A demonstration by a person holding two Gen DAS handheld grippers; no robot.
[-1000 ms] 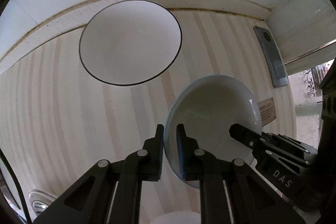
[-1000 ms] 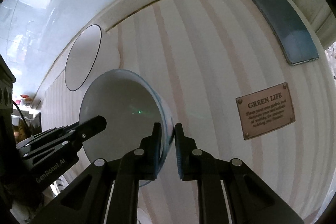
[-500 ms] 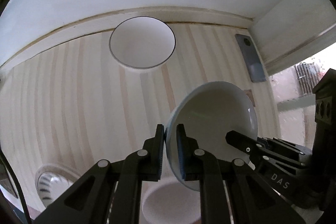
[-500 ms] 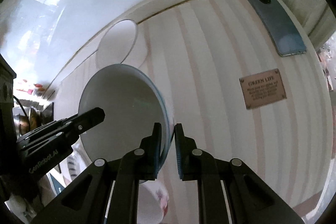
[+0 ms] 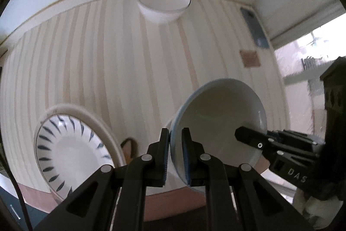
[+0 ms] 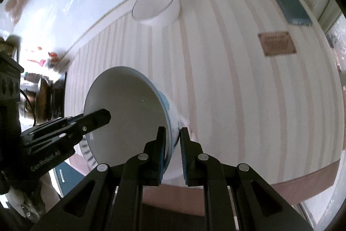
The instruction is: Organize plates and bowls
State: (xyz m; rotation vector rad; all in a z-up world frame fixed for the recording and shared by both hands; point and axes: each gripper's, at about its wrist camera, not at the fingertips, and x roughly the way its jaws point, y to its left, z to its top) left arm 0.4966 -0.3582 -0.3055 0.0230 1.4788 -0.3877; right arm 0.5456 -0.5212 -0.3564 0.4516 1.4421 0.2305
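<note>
Both tools are sharing one load here: the left tool [image 5: 174, 153] is pinching the near rim of the blue-edged bowl [image 5: 218, 122], one finger inside and one outside, and the right tool [image 6: 173, 151] is clamping the opposite rim of that same bowl [image 6: 129, 114] in the same way. The bowl is hanging tipped on its side, clear of the striped bench [image 5: 108, 62], above its near edge.

As for progress, I'm judging this as mid-task. The bowl in hand is not set down anywhere yet. A plain white bowl [image 5: 163, 3] is sitting alone at the far side of the bench against the wall, well apart from everything else. A plate with dark radiating dashes [image 5: 64, 144] is lying near the front edge, just left of the left tool. Nothing is looking stacked so far, so the gathering of bowls with bowls and plates with plates is, to my eye, largely ahead.

Now the views are splitting the story. The left wrist is giving the patterned plate nearly whole; the right wrist is catching only a sliver of its dashed rim [image 6: 86, 153] under the bowl. The right wrist, in turn, is showing the phone [image 6: 287, 3] and the brown plaque [image 6: 276, 42] clearly, while the left wrist is blurring them small.
</note>
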